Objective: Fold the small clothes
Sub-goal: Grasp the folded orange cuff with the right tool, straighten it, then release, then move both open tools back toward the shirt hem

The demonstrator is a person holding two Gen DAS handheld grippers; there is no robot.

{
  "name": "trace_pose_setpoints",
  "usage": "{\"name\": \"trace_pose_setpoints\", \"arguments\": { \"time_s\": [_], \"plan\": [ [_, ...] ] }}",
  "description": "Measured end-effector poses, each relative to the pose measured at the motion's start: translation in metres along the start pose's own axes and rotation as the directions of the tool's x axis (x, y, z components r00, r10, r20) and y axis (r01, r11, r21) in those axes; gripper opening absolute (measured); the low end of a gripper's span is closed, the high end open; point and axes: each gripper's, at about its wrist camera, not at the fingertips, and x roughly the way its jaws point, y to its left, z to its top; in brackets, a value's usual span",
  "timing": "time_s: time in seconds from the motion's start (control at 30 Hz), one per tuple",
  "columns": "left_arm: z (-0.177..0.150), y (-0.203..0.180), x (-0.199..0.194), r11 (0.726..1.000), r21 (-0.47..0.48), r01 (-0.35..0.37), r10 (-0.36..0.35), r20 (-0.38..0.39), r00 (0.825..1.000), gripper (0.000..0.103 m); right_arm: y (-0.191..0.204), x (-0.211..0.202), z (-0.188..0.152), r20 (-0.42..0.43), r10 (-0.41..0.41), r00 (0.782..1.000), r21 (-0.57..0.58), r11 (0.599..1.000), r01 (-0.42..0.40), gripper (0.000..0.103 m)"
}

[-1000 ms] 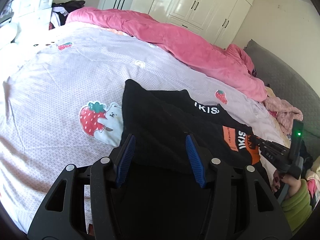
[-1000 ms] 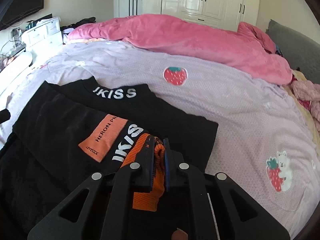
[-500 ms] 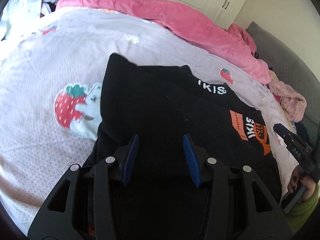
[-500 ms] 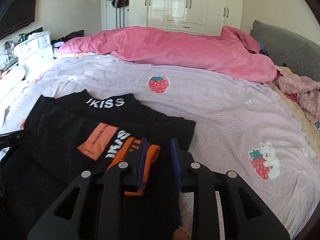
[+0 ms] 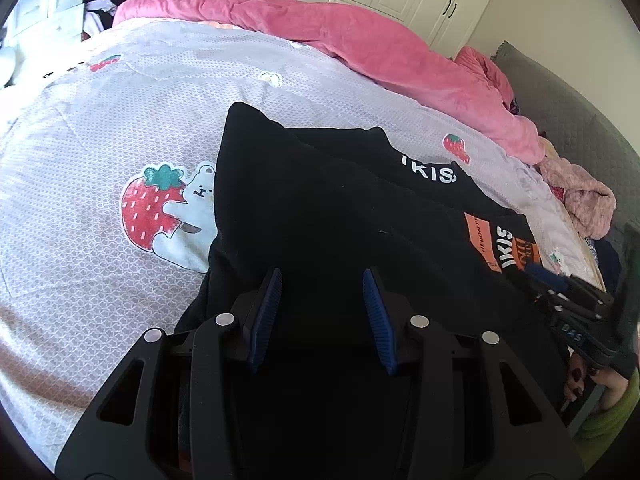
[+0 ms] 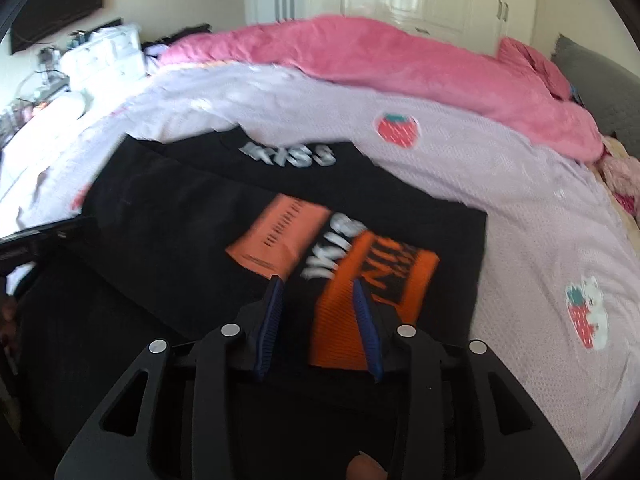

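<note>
I am seeing the black garment (image 5: 320, 208) lying partly folded on the lilac bed sheet (image 5: 80, 240), its orange patch (image 6: 280, 236) and orange cuff (image 6: 360, 304) facing up; my left claw (image 5: 322, 312) is hovering over the plain black end, jaws standing wide and gripping nothing; my right claw (image 6: 318, 320) is hanging above the cuff, jaws apart; the pink duvet (image 5: 360, 44) is lying bunched along the far edge.
</note>
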Motion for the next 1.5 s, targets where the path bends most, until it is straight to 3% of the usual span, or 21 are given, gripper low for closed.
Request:
{"name": "trace_pose_setpoints", "arguments": {
  "time_s": [0.1, 0.47, 0.63, 0.8, 0.9, 1.13, 1.2, 1.33, 1.5],
  "plan": [
    [0.000, -0.001, 0.000, 1.000, 0.003, -0.003, 0.003, -0.001, 1.000, 0.035, -0.013, 0.008, -0.006, -0.029, 0.046, 0.999, 0.078, 0.996, -0.044, 0.038],
    [-0.001, -0.002, -0.002, 1.000, 0.007, -0.005, 0.005, -0.004, 1.000, 0.035, -0.013, -0.005, -0.008, -0.004, 0.040, 0.999, 0.076, 0.996, -0.039, 0.044],
    [-0.002, -0.002, -0.003, 1.000, -0.001, -0.003, 0.003, -0.001, 1.000, 0.035, -0.014, -0.011, -0.010, 0.003, 0.044, 0.999, 0.085, 0.995, -0.044, 0.052],
    [-0.003, -0.003, -0.007, 1.000, -0.004, -0.002, 0.002, 0.001, 1.000, 0.036, -0.015, -0.017, -0.010, 0.016, 0.046, 0.999, 0.099, 0.994, -0.047, 0.068],
    [-0.003, -0.004, -0.010, 1.000, -0.004, 0.007, -0.007, 0.002, 1.000, 0.041, -0.014, -0.021, -0.008, 0.027, 0.056, 0.998, 0.105, 0.993, -0.059, 0.076],
    [-0.003, -0.009, -0.018, 1.000, 0.008, 0.003, -0.003, 0.011, 1.000, 0.052, -0.010, -0.027, -0.006, 0.044, 0.058, 0.997, 0.103, 0.993, -0.062, 0.078],
    [-0.003, -0.009, -0.021, 1.000, 0.008, -0.002, 0.002, 0.015, 1.000, 0.056, -0.010, -0.029, -0.006, 0.051, 0.053, 0.997, 0.104, 0.993, -0.058, 0.094],
    [-0.003, -0.009, -0.027, 1.000, 0.008, -0.024, 0.024, 0.028, 0.999, 0.061, -0.010, -0.034, -0.005, 0.064, 0.048, 0.997, 0.110, 0.992, -0.055, 0.094],
    [-0.003, -0.008, -0.036, 0.998, 0.012, -0.065, 0.065, 0.055, 0.996, 0.078, -0.010, -0.038, -0.005, 0.072, 0.045, 0.996, 0.111, 0.992, -0.052, 0.095]
  ]
}}
